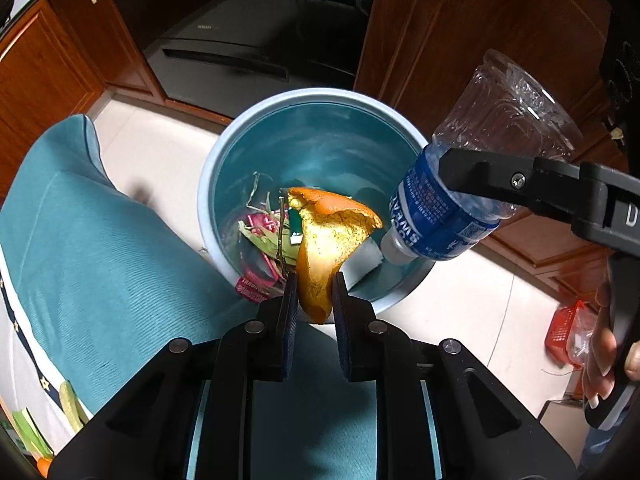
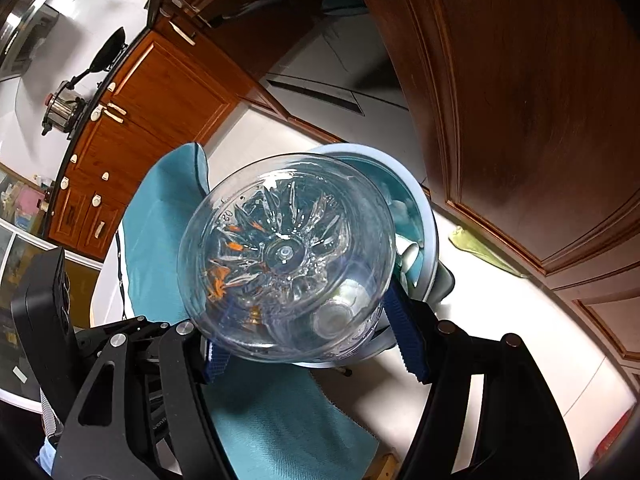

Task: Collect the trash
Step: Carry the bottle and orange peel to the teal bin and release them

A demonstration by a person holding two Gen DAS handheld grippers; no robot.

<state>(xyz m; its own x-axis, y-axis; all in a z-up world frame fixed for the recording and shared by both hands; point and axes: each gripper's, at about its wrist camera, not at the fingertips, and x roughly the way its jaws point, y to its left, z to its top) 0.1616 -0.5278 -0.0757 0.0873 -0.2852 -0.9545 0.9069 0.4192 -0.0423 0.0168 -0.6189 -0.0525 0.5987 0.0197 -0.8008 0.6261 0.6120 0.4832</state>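
Hovering over the blue bin [image 1: 240, 136], your left gripper [image 1: 314, 292] clenches an orange peel [image 1: 328, 240] and your right gripper [image 2: 316, 344] clamps a plastic bottle [image 1: 460, 176], cap down; release both next, I judge

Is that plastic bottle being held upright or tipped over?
Tipped: the plastic bottle points cap-down toward the blue bin, its clear base raised, clamped by the right gripper. It looks empty.

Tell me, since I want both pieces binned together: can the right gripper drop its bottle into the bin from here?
Probably yes. The right gripper holds the plastic bottle cap-down over the bin rim, mouth open below; the orange peel in the left gripper sits beside, not under it.
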